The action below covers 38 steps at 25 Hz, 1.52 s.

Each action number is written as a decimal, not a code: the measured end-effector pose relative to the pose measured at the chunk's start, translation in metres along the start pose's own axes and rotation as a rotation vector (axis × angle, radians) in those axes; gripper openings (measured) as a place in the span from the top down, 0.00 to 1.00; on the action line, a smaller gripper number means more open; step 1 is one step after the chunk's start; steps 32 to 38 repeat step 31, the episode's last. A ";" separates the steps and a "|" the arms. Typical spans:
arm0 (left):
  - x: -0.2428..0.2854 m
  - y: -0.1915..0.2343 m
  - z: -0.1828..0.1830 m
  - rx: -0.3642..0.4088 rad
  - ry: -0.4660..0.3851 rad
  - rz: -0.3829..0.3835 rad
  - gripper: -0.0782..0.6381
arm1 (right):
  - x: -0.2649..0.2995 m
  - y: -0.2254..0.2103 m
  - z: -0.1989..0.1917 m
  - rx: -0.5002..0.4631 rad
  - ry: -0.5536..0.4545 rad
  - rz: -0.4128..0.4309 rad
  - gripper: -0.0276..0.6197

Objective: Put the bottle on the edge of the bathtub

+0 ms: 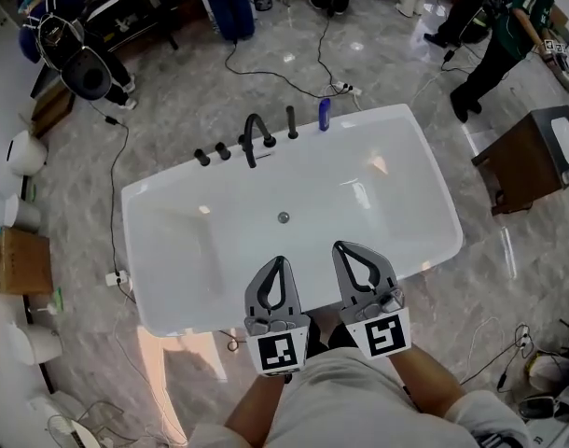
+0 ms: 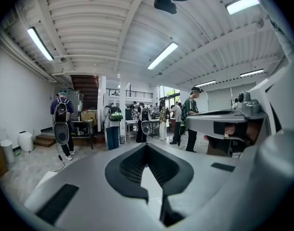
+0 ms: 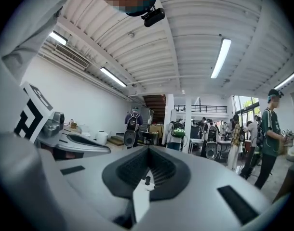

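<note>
1. Looking steeply down from the head view, we see a white bathtub (image 1: 378, 127) filling the middle of the frame, set on a grey marble-patterned floor (image 1: 201, 91).
2. The blue bottle (image 1: 324, 113) stands upright on the far rim of the tub, in the upper middle of the frame. It is just right of a slim black post (image 1: 292, 121) and is well apart from both grippers.
3. A black faucet (image 1: 255, 136) and a row of small black knobs (image 1: 213, 152) line that same rim to the left of the bottle. A round drain (image 1: 283, 217) sits in the tub's floor.
4. The left gripper (image 1: 279, 261) shows at the lower centre, over the near part of the tub. Its jaws are pressed together, and the left gripper view shows nothing between them.
5. The right gripper (image 1: 340, 247) sits just beside it, to the right. Its jaws also meet at the tips and pinch nothing, as the right gripper view shows.
6. Each gripper carries a cube with black-and-white square markers, close to the person's forearms at the bottom edge.
7. A brown cabinet (image 1: 527, 161) stands at the right of the frame and a cardboard box (image 1: 19, 261) at the left.
8. A person in green (image 1: 508, 26) stands at the upper right, and black cables (image 1: 266, 68) trail across the floor beyond the tub.
9. Both gripper views look level across a bright hall with strip lights and several standing people.
</note>
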State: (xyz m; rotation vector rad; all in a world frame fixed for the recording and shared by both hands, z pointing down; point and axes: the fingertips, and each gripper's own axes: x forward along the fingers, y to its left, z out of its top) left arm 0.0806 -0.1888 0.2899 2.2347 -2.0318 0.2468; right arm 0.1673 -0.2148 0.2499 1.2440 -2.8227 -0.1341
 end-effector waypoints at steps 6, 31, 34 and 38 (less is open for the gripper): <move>-0.002 -0.005 0.016 -0.020 -0.046 0.004 0.88 | -0.001 -0.002 0.014 0.000 -0.018 0.009 0.95; -0.017 -0.018 0.029 -0.004 -0.076 -0.036 0.88 | -0.016 0.006 0.031 0.015 -0.047 0.013 0.95; -0.017 -0.018 0.029 -0.004 -0.076 -0.036 0.88 | -0.016 0.006 0.031 0.015 -0.047 0.013 0.95; -0.017 -0.018 0.029 -0.004 -0.076 -0.036 0.88 | -0.016 0.006 0.031 0.015 -0.047 0.013 0.95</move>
